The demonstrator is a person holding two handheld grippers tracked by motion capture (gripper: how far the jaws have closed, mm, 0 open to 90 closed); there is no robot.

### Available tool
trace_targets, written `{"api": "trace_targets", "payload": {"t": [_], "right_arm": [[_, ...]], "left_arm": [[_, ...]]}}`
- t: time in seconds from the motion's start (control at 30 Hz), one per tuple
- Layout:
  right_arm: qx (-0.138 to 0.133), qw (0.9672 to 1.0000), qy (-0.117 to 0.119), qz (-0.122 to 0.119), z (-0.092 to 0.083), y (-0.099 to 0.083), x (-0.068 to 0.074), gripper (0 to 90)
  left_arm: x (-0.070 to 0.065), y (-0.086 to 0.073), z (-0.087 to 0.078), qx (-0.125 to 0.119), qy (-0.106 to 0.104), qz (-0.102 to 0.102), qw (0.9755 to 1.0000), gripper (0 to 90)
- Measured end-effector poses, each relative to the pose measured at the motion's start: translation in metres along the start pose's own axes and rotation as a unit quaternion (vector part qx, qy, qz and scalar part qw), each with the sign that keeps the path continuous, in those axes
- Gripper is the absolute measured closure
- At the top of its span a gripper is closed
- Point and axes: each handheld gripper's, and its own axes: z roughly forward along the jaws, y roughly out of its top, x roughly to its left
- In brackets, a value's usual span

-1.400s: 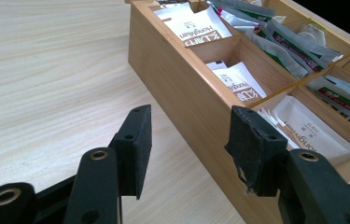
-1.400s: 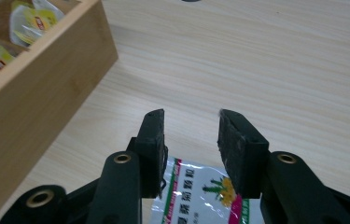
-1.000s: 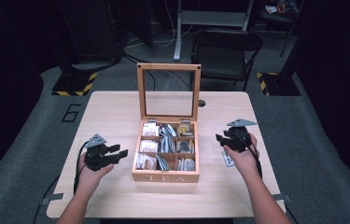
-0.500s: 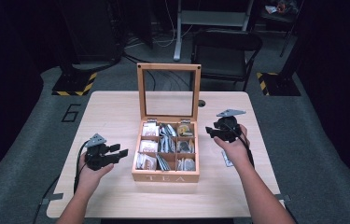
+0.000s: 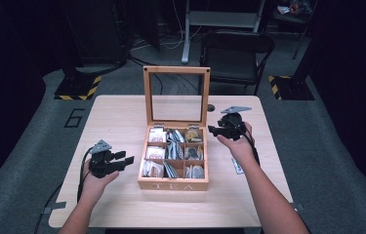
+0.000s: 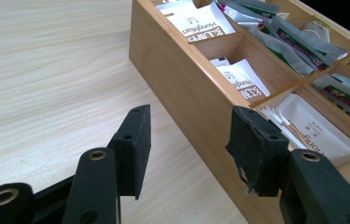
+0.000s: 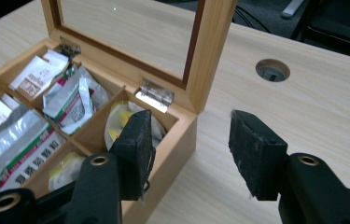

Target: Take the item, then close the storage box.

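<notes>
The right gripper (image 5: 218,130) hovered at the far right corner of the open wooden tea box (image 5: 173,184), its padded black jaws empty, just having been opening, straddling the corner by the metal hinge (image 7: 156,95); probably the approach to closing the glass-paned lid (image 5: 176,94), which called for getting behind its frame. The left gripper (image 5: 128,158) waited with jaws released beside the box's smooth wall, above the pale counter (image 5: 122,117), paper and foil tea packets (image 6: 245,79) just ahead.

- The tea box (image 5: 172,184) is honey-coloured wood with pale "TEA" lettering.
- The worktop (image 5: 122,117) is light wood grain.
- The sachets (image 6: 196,21) are white with dark print; others (image 7: 18,149) silver with red and green.
- Both grippers (image 5: 122,160) (image 5: 215,130) are black.
</notes>
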Motion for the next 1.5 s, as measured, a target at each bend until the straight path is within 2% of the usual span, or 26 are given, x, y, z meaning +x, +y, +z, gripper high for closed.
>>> {"api": "trace_targets", "payload": {"t": [0.1,0.33,0.5,0.87,1.1,1.17,1.23,1.47,1.5], "right_arm": [[-0.004,1.0000,0.004,-0.001,0.005,0.009,0.000,47.8],[0.001,0.9999,0.003,-0.014,0.015,0.020,0.001,47.1],[0.001,1.0000,0.003,-0.005,0.023,0.027,-0.002,45.6],[0.005,1.0000,0.002,-0.009,0.041,0.035,-0.007,45.0],[0.003,0.9998,0.014,0.012,0.052,0.041,-0.015,46.3],[0.004,0.9999,0.015,0.007,0.055,0.041,-0.016,46.4],[0.006,0.9998,0.017,0.010,0.058,0.042,-0.017,46.4],[0.004,0.9997,0.021,0.007,0.063,0.047,-0.015,49.0],[0.005,0.9998,0.019,0.006,0.063,0.048,-0.015,49.5]], "left_arm": [[0.000,0.000,0.000,-0.008,0.002,-0.001,1.0000,48.4],[0.001,0.000,-0.001,-0.002,-0.001,-0.001,1.0000,48.3],[0.001,0.000,0.000,-0.003,-0.002,0.002,1.0000,48.4],[0.002,-0.001,-0.002,-0.003,-0.002,0.002,1.0000,48.5],[0.003,-0.002,-0.002,-0.007,0.003,-0.005,1.0000,48.6],[0.004,-0.003,-0.003,0.000,0.000,-0.003,1.0000,48.7],[0.003,-0.003,-0.003,-0.008,0.001,-0.006,0.9999,48.7],[0.005,-0.003,-0.003,-0.001,-0.006,-0.011,0.9999,46.1],[0.005,-0.003,-0.002,-0.005,-0.006,-0.017,0.9998,46.1]]}}
